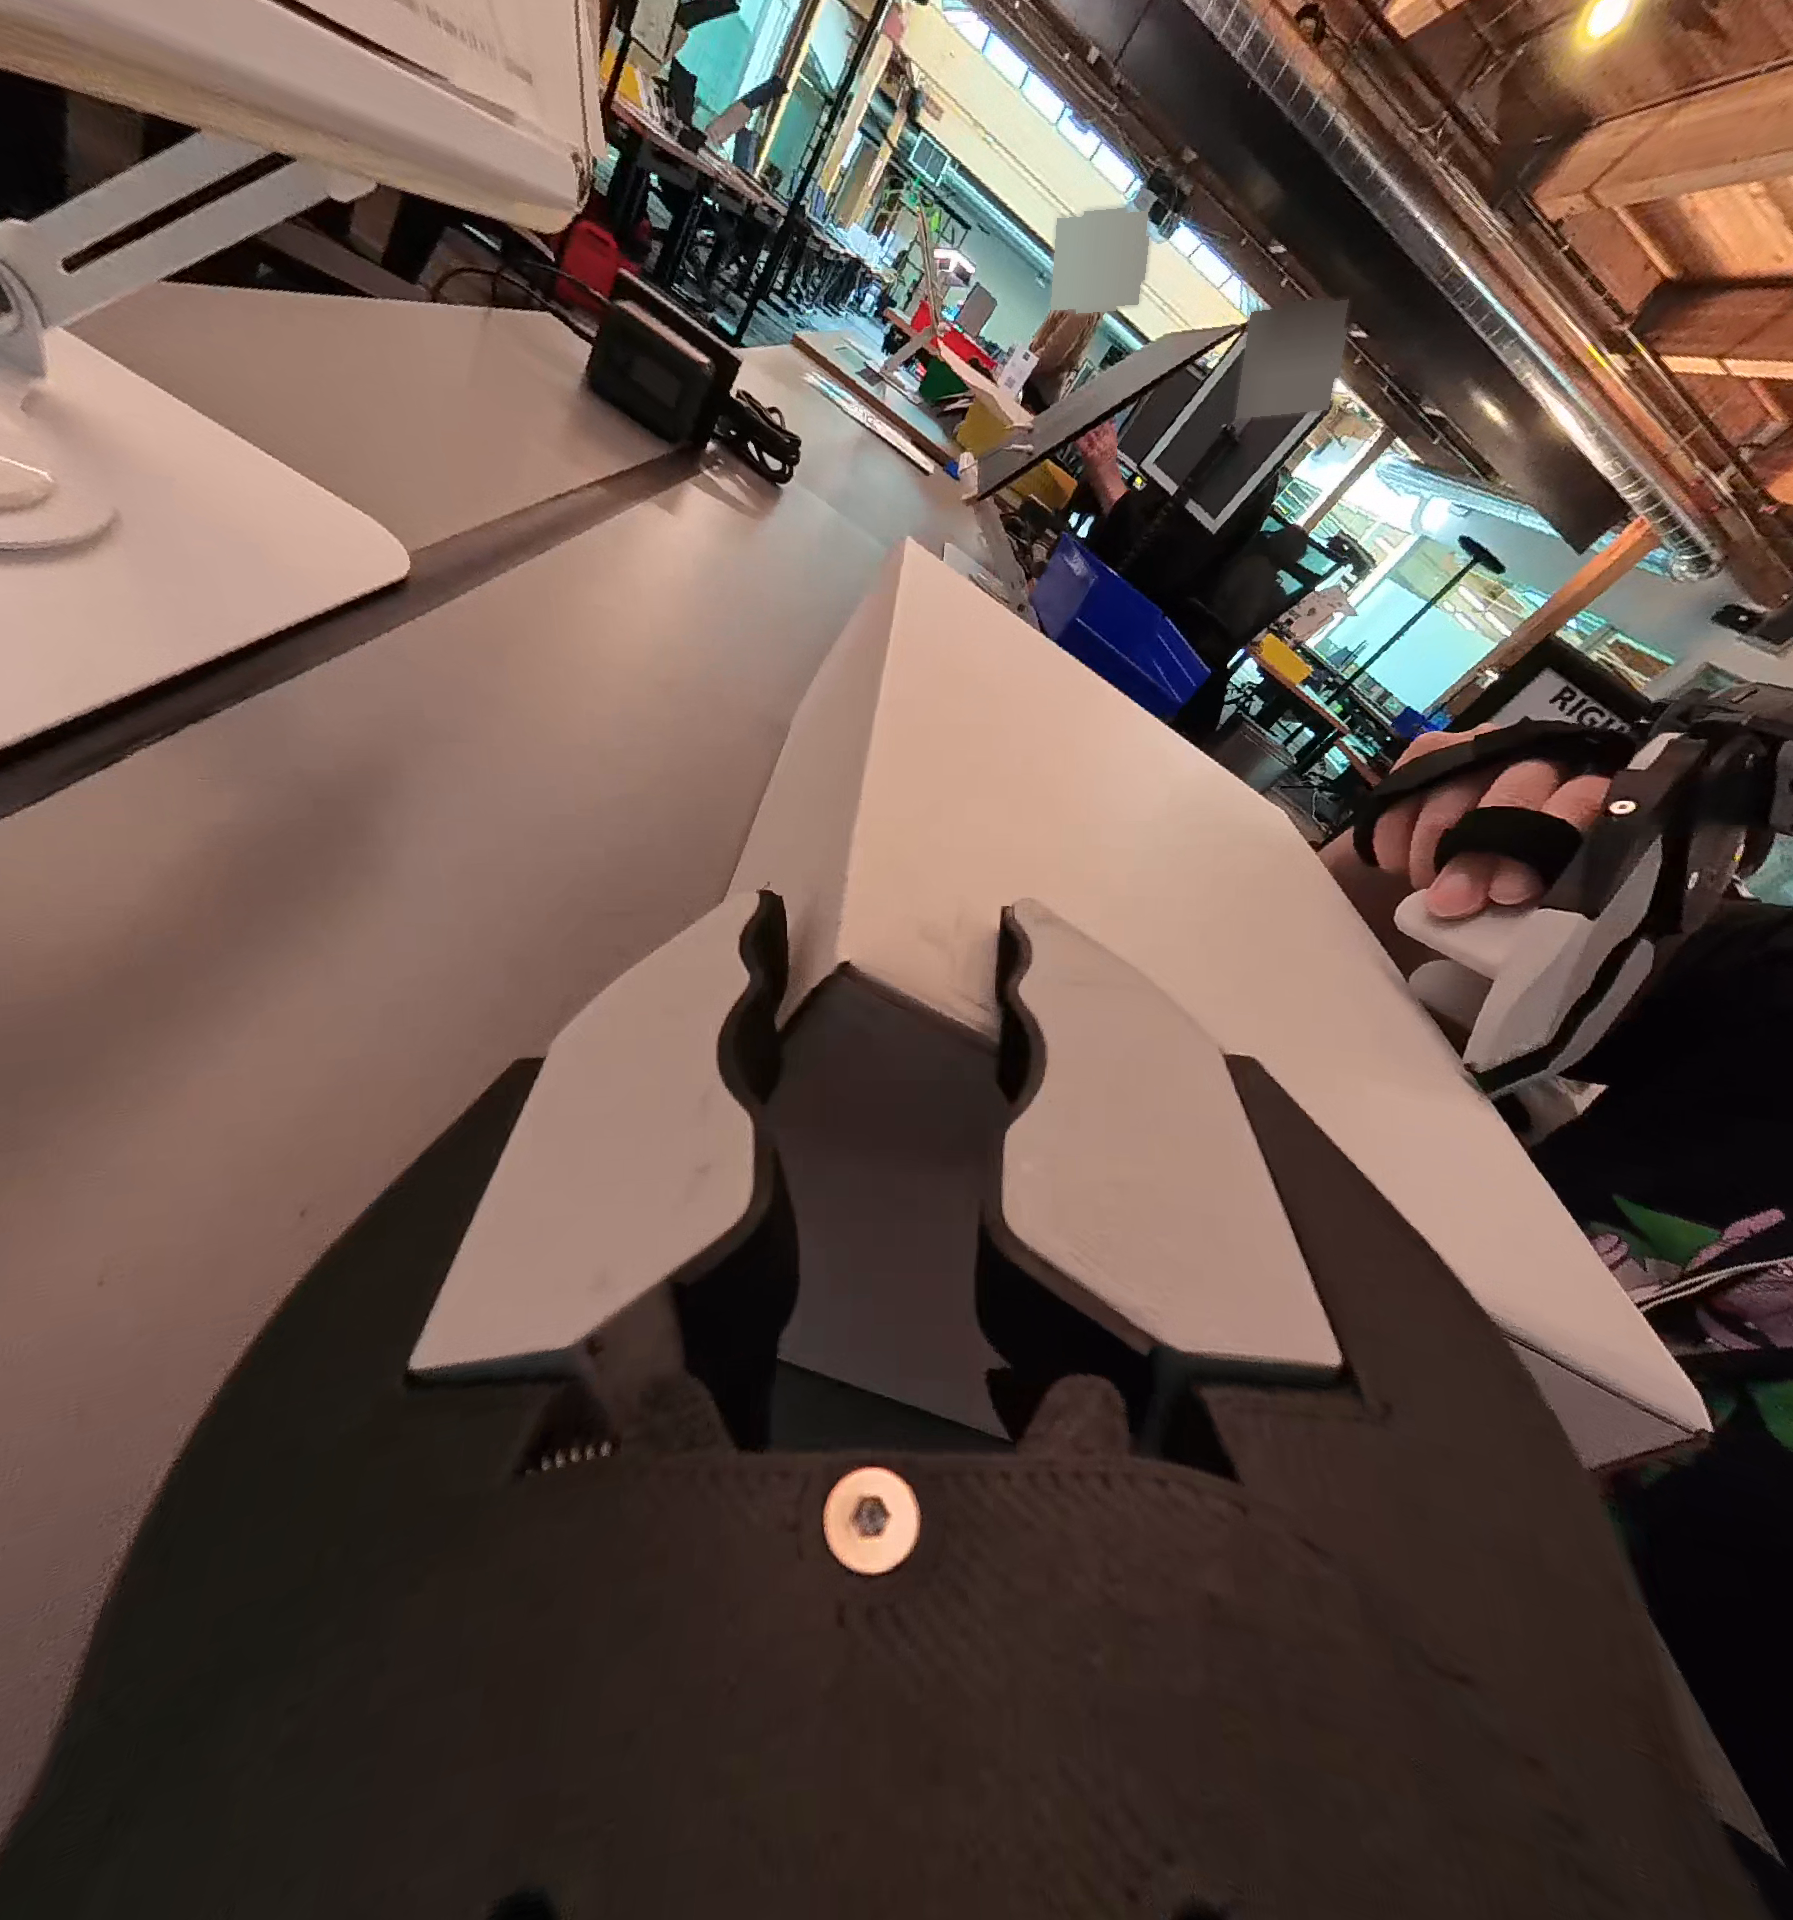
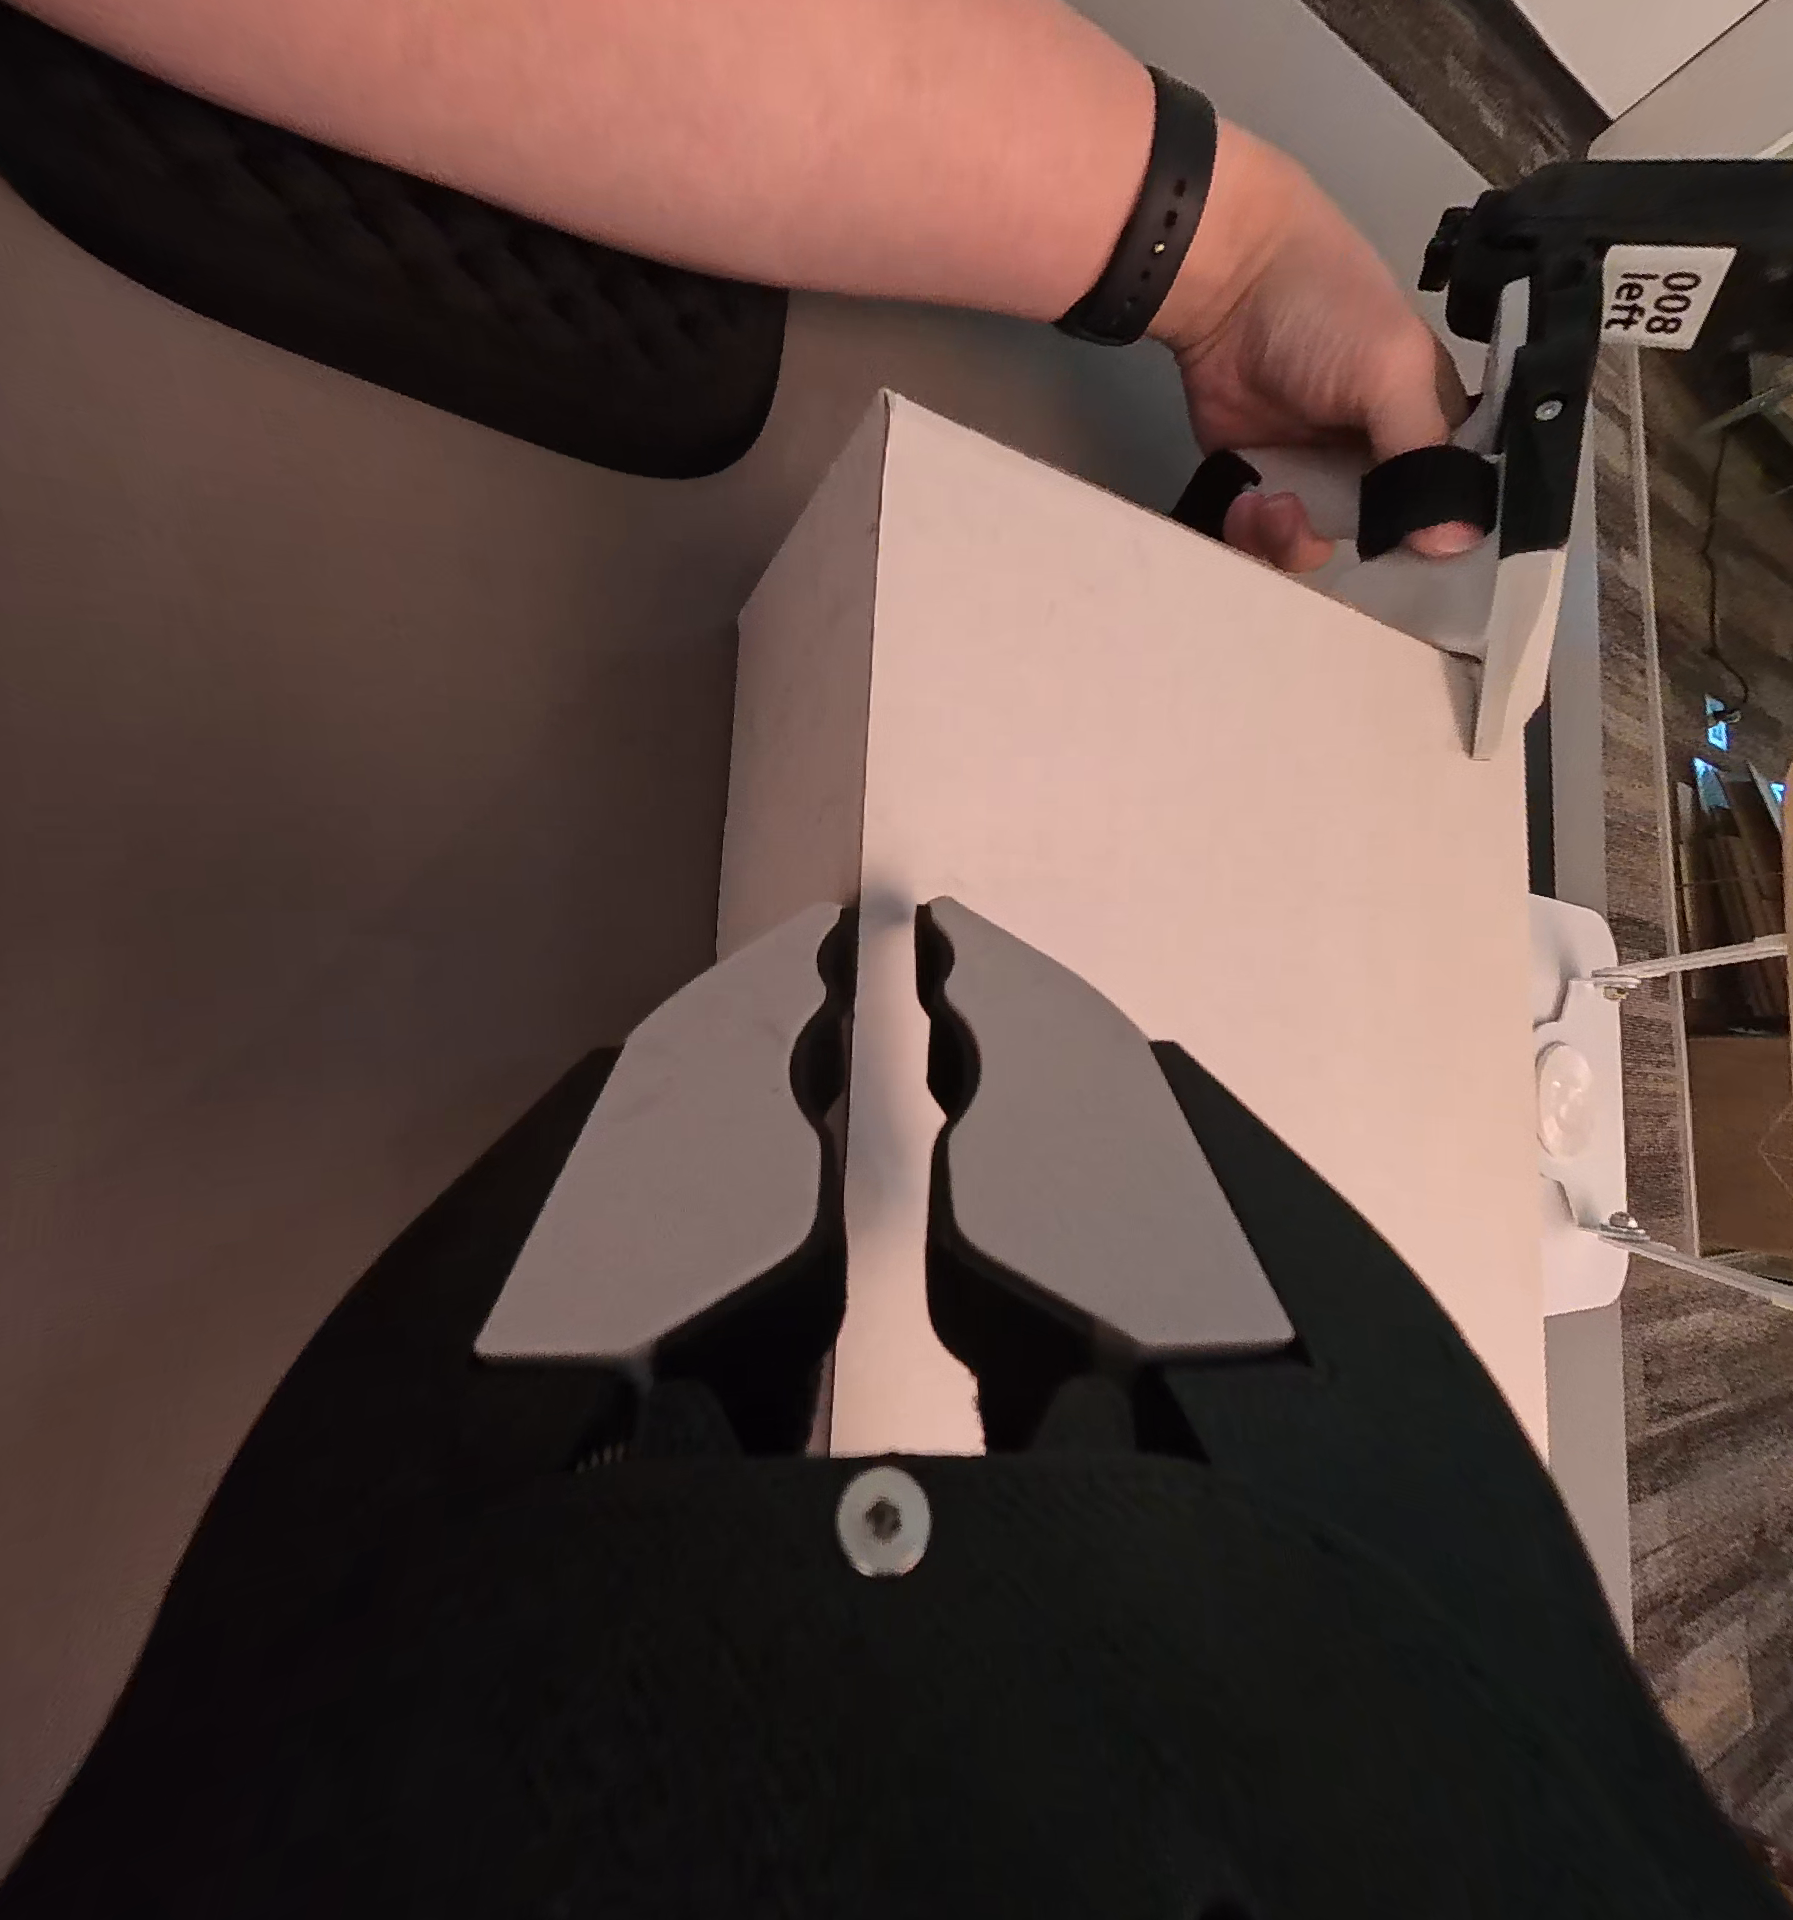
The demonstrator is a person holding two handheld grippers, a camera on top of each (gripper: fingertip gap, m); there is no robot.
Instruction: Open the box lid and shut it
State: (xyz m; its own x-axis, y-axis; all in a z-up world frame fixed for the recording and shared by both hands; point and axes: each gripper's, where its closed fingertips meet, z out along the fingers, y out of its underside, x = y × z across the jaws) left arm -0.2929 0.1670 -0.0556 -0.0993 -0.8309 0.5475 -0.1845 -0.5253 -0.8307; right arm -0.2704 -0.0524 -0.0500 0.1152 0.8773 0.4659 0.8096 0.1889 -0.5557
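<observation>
A white box (image 1: 1079,831) lies on the grey table (image 1: 352,883). My left gripper (image 1: 892,920) straddles one end of its lid, and both fingers press on the dark end face between them. My right gripper (image 2: 887,909) is nearly closed along a long edge of the box (image 2: 1183,831), with a thin white strip of the lid held between the jaws. The right gripper also shows in the left wrist view (image 1: 1474,977) at the far edge of the box. The left gripper shows in the right wrist view (image 2: 1505,665) at the far corner. I cannot tell whether the lid is lifted.
A white monitor stand base (image 1: 144,540) and a small black device (image 1: 653,364) stand behind the box. A black padded mat (image 2: 352,312) lies beside it, under the person's forearm (image 2: 663,156). The table edge and carpet floor (image 2: 1650,1558) are close to one side of the box.
</observation>
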